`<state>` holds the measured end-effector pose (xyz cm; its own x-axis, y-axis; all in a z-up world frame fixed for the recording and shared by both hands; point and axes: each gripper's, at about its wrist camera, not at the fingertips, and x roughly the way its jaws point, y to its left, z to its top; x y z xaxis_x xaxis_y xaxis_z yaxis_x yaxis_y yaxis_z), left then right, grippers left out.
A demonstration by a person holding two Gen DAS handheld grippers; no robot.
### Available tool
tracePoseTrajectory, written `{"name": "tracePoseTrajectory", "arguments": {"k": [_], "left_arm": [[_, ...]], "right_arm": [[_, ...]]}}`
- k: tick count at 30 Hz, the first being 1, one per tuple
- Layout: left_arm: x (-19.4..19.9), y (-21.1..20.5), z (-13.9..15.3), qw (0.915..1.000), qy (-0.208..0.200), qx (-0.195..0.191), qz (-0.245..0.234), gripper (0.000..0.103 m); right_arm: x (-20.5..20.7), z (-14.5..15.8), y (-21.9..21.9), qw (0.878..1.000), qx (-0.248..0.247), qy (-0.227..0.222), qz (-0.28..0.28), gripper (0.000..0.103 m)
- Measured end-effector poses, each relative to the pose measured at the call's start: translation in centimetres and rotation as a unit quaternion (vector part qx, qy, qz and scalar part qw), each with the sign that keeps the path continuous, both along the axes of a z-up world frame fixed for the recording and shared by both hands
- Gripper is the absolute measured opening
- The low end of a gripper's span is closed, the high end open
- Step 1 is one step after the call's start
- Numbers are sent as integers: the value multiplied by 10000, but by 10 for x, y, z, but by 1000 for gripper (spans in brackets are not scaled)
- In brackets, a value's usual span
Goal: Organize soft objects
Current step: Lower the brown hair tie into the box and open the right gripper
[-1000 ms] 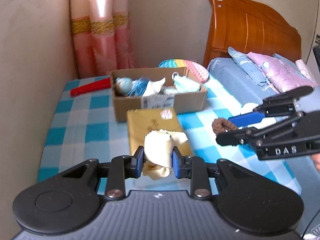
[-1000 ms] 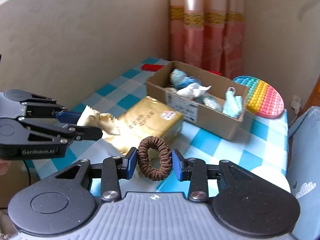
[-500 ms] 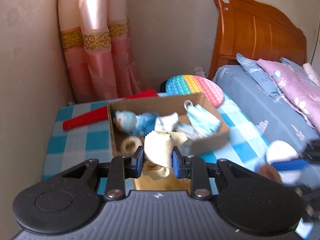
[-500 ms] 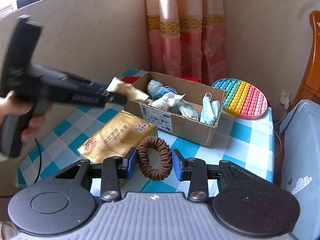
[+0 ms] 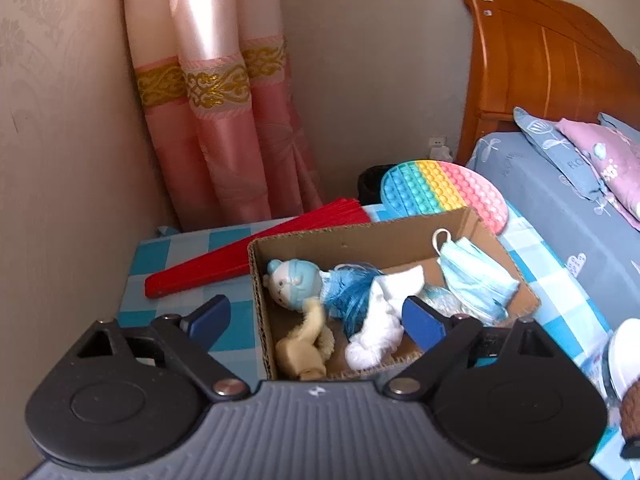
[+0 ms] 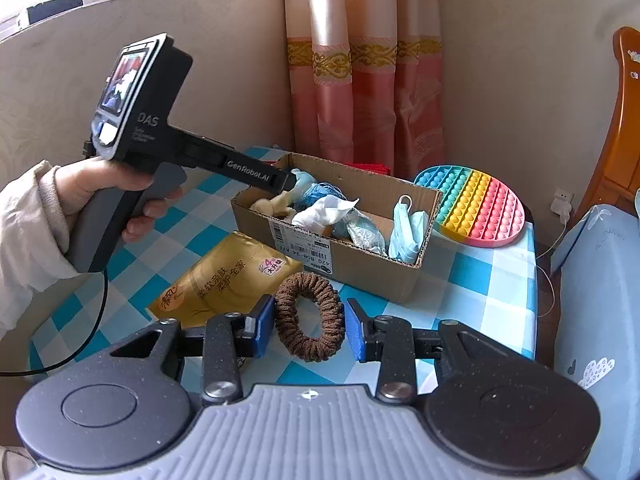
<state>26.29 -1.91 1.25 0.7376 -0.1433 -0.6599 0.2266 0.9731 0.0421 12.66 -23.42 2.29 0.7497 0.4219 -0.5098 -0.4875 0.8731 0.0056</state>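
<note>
My left gripper (image 5: 316,320) is open over the near left end of the cardboard box (image 5: 360,236). A cream cloth (image 5: 304,344) lies in the box below it, beside a blue plush doll (image 5: 296,280), a white cloth (image 5: 380,320) and a blue face mask (image 5: 472,276). My right gripper (image 6: 310,322) is shut on a brown scrunchie (image 6: 309,316), held above the table in front of the box (image 6: 360,256). The left gripper's tip (image 6: 286,182) shows over the box's left end in the right wrist view.
A gold packet (image 6: 228,276) lies on the blue-checked table (image 6: 480,280) left of the box. A rainbow pop-it pad (image 6: 476,204) and a red folding fan (image 5: 256,248) lie behind the box. Pink curtains (image 5: 212,120), walls and a bed (image 5: 568,208) surround the table.
My left gripper moved over the box, opened and let the cream cloth drop into it. My right gripper keeps hold of the scrunchie and has hardly moved.
</note>
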Motion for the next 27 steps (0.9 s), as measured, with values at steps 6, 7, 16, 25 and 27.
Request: {"name": "tracePoseTrajectory", "arguments": {"k": [6, 7, 16, 25, 27], "left_arm": [[-31, 7, 7, 9997, -201, 6, 105, 100], [-39, 9, 9, 9997, -201, -4, 135, 101], [-117, 17, 11, 9986, -419, -125, 283, 102], [-159, 13, -6, 9995, -208, -55, 242, 102], [-165, 12, -7, 9993, -247, 8, 296, 102]], "right_arm": [[4, 3, 2, 10000, -2, -36, -40, 43], [5, 4, 3, 10000, -1, -48, -46, 43], [41, 10, 16, 9997, 63, -4, -239, 43], [102, 10, 40, 9985, -50, 65, -541, 43], [116, 9, 44, 9980, -62, 96, -617, 43]]}}
